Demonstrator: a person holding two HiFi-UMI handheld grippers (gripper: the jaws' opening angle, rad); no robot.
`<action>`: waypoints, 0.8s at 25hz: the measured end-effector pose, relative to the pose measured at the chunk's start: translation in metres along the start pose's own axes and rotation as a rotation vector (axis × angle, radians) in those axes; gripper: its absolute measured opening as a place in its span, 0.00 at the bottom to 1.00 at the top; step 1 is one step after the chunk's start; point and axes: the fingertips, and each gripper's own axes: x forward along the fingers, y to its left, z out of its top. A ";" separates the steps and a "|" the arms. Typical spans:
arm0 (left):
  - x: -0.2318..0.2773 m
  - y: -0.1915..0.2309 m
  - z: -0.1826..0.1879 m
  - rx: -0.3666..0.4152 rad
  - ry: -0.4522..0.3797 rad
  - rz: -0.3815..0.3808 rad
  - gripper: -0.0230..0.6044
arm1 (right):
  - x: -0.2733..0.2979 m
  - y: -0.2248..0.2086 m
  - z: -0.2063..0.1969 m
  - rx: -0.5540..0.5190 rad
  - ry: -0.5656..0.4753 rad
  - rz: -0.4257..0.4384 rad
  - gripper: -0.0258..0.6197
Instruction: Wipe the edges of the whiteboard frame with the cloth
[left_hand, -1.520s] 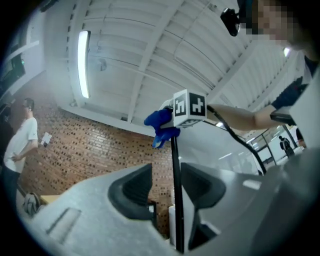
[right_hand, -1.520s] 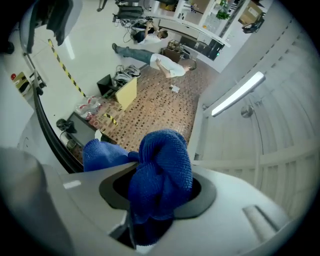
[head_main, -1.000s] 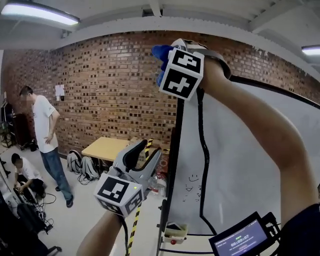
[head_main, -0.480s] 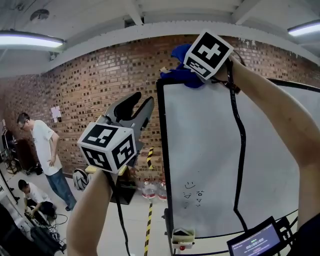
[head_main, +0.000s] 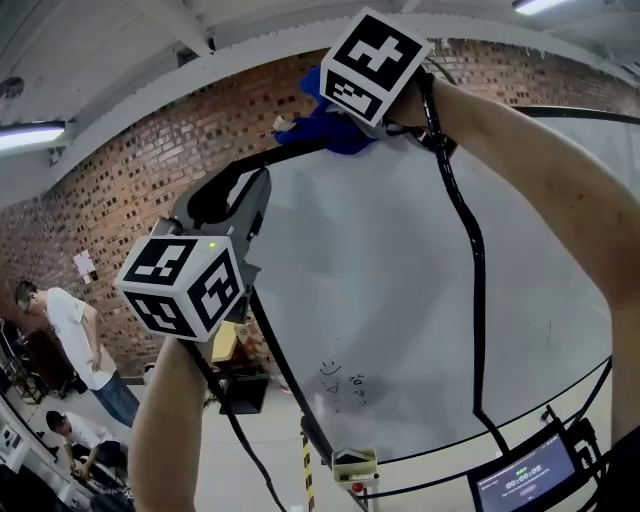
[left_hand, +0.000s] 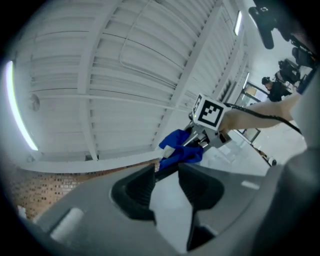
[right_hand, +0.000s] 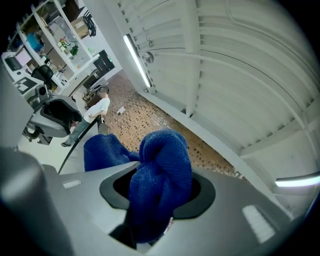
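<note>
The left gripper (head_main: 235, 190), at nine o'clock, is nearest me. Its fingers are pressed together with nothing visible between them, and their tips sit right at the dark whiteboard frame (head_main: 290, 150). I cannot tell if they touch it. If they lean on that bar while the other arm rubs, I'd expect the board to rock or roll.

Further up, at twelve o'clock, the right gripper (right_hand: 157, 195) has its fingers pinching the cloth (head_main: 335, 130) against the frame's top edge, near its left corner. Only a bunched fold is caught. Dragged along a thin rail, it could slide off the edge onto the panel, or snag at the corner and tug loose. The black cable (head_main: 470, 260) hanging from that wrist crosses the whiteboard (head_main: 400, 300) and might smear the small doodles low down.

The cloth is deep blue, a soft, looped knit wadded into a fat lump with a loose tail. The frame is a slim, hard, dark strip, and the panel is smooth, glossy white. Beyond, at ten o'clock, stands a rough brick wall (head_main: 130, 190).
</note>
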 end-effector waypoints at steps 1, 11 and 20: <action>0.001 -0.012 0.003 -0.006 -0.002 -0.009 0.27 | -0.007 -0.004 -0.009 0.010 0.003 -0.002 0.30; 0.083 -0.092 0.001 -0.088 0.020 0.021 0.27 | -0.029 -0.121 -0.118 0.050 0.027 -0.026 0.30; 0.084 -0.106 -0.006 -0.050 0.043 0.012 0.27 | -0.041 -0.147 -0.154 0.111 0.028 -0.070 0.30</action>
